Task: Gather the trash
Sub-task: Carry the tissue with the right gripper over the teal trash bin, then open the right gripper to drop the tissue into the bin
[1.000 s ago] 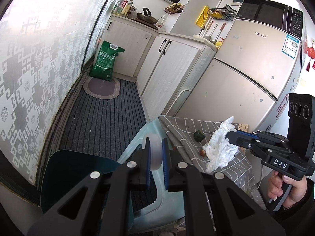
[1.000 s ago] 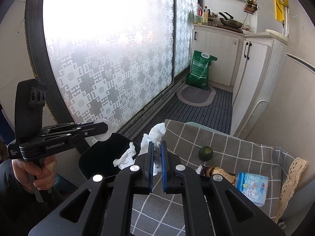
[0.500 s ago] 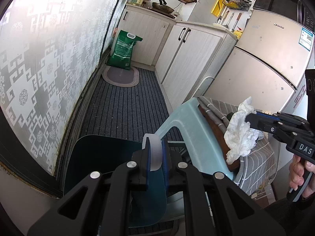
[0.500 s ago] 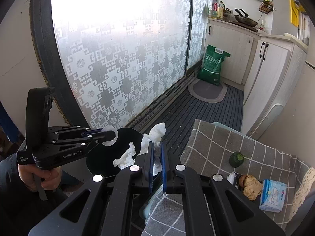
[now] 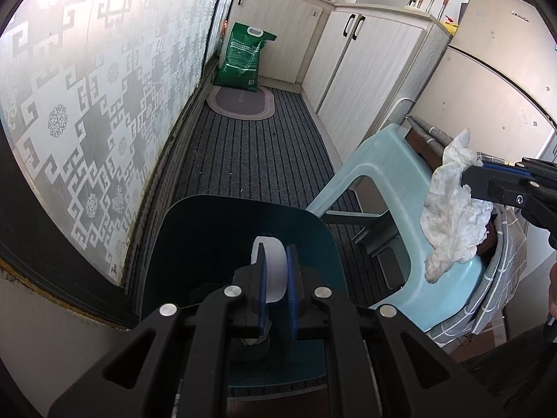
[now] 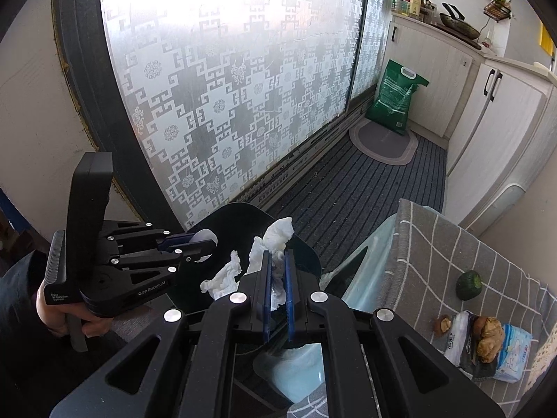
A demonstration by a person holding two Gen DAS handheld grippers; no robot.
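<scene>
White ring (image 5: 275, 271) in left gripper (image 5: 277, 280)

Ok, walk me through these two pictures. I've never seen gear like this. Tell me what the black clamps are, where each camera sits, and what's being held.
No robot here: a person holds a two-finger clamp in each hand, with a fisheye camera on each looking along its fingers.

The left camera shows the left gripper shut on a white plastic ring, above a dark teal bin.

The right camera shows the right gripper shut on crumpled white tissue, near that bin.

Beside them, a checked cloth carries a small green fruit, ginger, and a tissue pack.
</scene>
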